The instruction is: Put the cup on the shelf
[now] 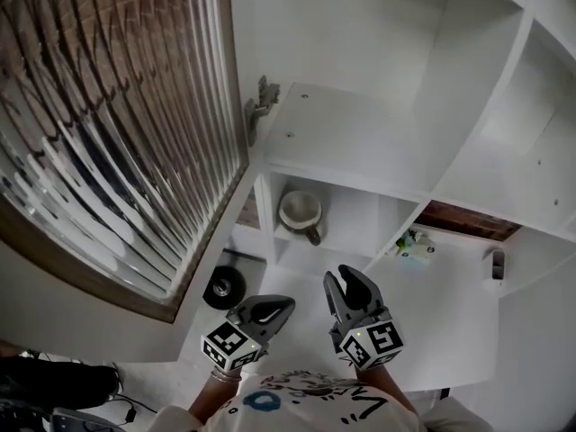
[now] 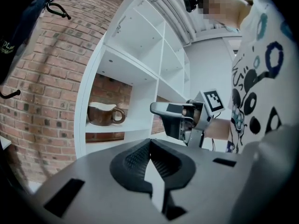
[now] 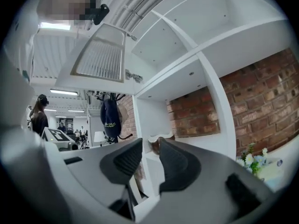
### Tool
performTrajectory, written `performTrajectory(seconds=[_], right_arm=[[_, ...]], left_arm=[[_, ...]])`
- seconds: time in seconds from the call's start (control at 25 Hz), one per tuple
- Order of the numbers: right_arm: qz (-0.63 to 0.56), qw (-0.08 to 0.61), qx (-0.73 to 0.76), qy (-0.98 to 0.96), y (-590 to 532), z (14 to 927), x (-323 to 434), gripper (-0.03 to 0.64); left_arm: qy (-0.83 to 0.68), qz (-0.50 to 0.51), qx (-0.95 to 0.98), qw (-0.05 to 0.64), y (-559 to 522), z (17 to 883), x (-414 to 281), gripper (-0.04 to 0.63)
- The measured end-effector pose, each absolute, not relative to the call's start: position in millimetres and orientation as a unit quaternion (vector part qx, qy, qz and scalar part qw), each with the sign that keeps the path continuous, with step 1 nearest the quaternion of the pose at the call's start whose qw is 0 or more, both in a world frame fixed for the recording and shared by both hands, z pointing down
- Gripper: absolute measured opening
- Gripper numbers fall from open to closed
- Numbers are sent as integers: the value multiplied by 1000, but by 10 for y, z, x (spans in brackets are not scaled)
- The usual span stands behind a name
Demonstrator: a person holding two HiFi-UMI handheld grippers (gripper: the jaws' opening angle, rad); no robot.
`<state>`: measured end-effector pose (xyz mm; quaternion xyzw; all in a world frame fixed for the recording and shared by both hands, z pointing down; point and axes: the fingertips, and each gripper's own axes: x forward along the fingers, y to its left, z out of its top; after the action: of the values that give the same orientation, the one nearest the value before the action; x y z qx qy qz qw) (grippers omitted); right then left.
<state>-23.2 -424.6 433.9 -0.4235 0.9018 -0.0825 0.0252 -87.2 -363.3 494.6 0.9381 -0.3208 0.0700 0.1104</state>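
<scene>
Currently the cup (image 1: 300, 212) stands upright inside a lower compartment of the white shelf (image 1: 360, 142), resting on the board with its handle turned toward the open front. Neither claw touches it. The placing step appears complete.

Right claw (image 1: 344, 282): jaws apart, nothing between them. It sits clear of the compartment opening, and its own view shows the cup only in the distance beyond the jaws. Left claw (image 1: 279, 306): jaws together, empty, held beside the right one and taking no part.

Hazards noted:

1. The handle faces outward. Should the open right claw swing back toward the compartment, a jaw could catch the handle and drag or tip the cup off the board. Judged the main risk.
2. How far the cup sits from the front lip cannot be settled from these views. If it is close, a knock to the shelf frame could walk it forward.
3. A ribbed door (image 1: 135, 133) hangs open up and left of the claws. A hand raised carelessly could strike it and jolt the unit.
4. A small bunch of flowers (image 1: 414, 241) sits in the neighbouring bay, within reach of a wide sweep by the right claw.

Recommendation: draw both claws straight back, away from the opening.
</scene>
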Motion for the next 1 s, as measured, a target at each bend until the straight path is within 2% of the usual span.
performTrajectory(seconds=[0.16, 0.36, 1.0], right_arm=[[-86, 26, -395, 914, -4065, 4357, -215, 77], [-104, 16, -344, 933, -3859, 4440, -227, 45], [-61, -8, -219, 974, -3425, 4331, -304, 26]], left_arm=[[-316, 61, 942, 98, -3541, 4824, -785, 15], [-319, 57, 942, 85, -3454, 4759, -728, 15], [-321, 53, 944, 52, -3343, 4629, -653, 15]])
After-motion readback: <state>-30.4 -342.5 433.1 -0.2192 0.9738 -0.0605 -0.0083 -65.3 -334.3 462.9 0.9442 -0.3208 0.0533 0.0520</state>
